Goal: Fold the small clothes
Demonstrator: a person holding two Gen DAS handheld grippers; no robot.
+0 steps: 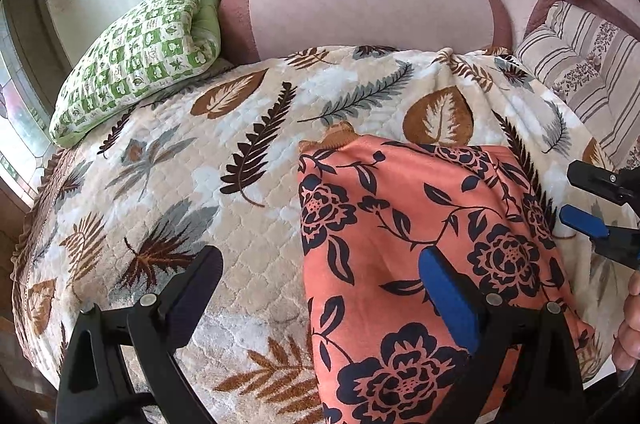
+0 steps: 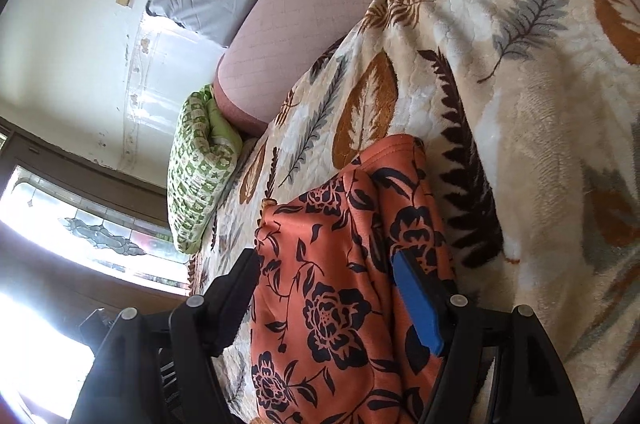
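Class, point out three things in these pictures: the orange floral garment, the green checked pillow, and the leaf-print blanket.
orange floral garment [image 1: 400, 224]: left wrist view, its flat middle.
green checked pillow [image 1: 136, 59]: left wrist view, its top face.
leaf-print blanket [image 2: 520, 83]: right wrist view, a bare raised fold.

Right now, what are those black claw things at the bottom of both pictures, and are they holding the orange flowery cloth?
They are grabbers, each held by a person, each with a camera looking along its two fingers. One picture comes from the left gripper, the other from the right gripper. That is why both show the same bed from different sides. On the leaf-patterned blanket lies the orange flowered garment, folded flat. Beside it sit a green checked pillow and a striped cushion. Both grabbers stand open above the cloth, so nothing is held.
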